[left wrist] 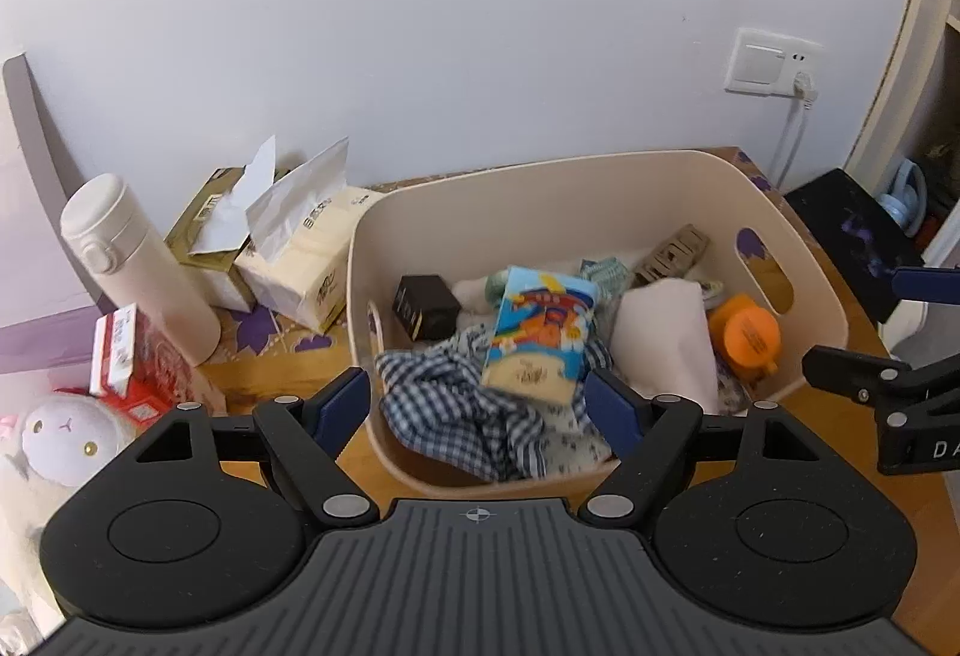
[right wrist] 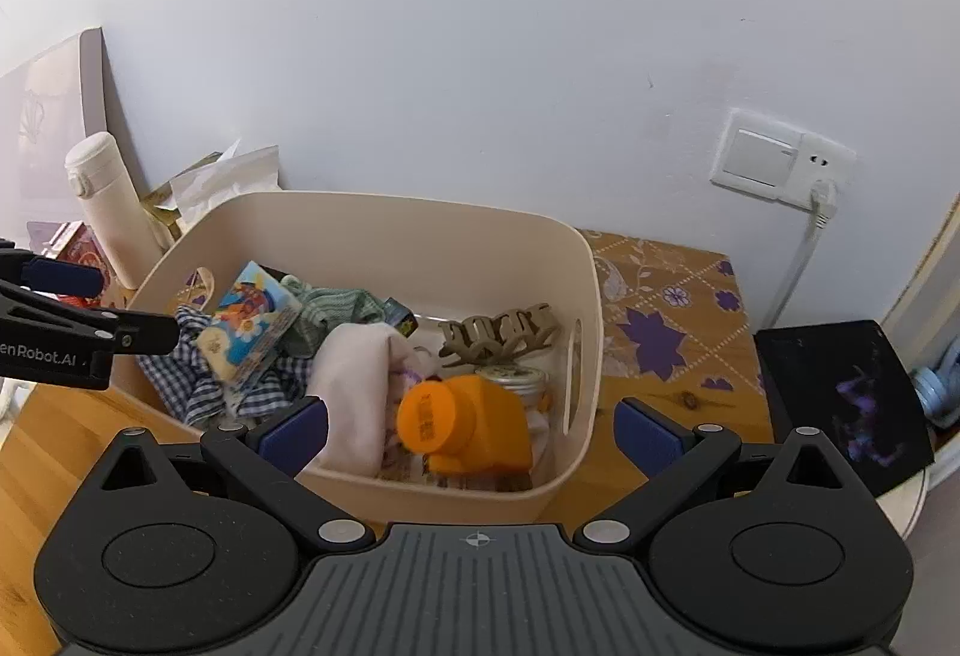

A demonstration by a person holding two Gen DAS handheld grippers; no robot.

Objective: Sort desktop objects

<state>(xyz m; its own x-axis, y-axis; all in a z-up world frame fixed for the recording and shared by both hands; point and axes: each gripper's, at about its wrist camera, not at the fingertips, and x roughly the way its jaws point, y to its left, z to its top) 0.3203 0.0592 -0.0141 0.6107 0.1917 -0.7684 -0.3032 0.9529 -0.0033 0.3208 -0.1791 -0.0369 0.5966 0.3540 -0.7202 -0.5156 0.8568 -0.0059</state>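
**Both grippers spread wide above the filled bin**

Far left of the bench: a plush toy lies at the edge, with a red box just behind it. A white flask stands upright next to the box. Two opened tissue packs sit between the flask and the bin, against the wall.

The left gripper hangs over the near rim of the bin. Its fingers are spread wide and hold nothing.

The bin stands at mid-bench and holds the sorted items. From left to right inside it:
- a black cube near the left wall;
- a checked cloth at the near left;
- a cartoon-printed pack resting tilted on the cloth;
- a white cloth at centre right;
- a brown hair clip toward the far right;
- an orange bottle lying on its side at the right wall, touching a small round tin.

The right gripper hangs over the bin's near right corner. Its fingers are fully apart and hold nothing; one sits over the bin interior, the other outside the right wall.

Right of the bin, a black pad lies at the bench edge. A wall socket with a plugged cable sits above it.
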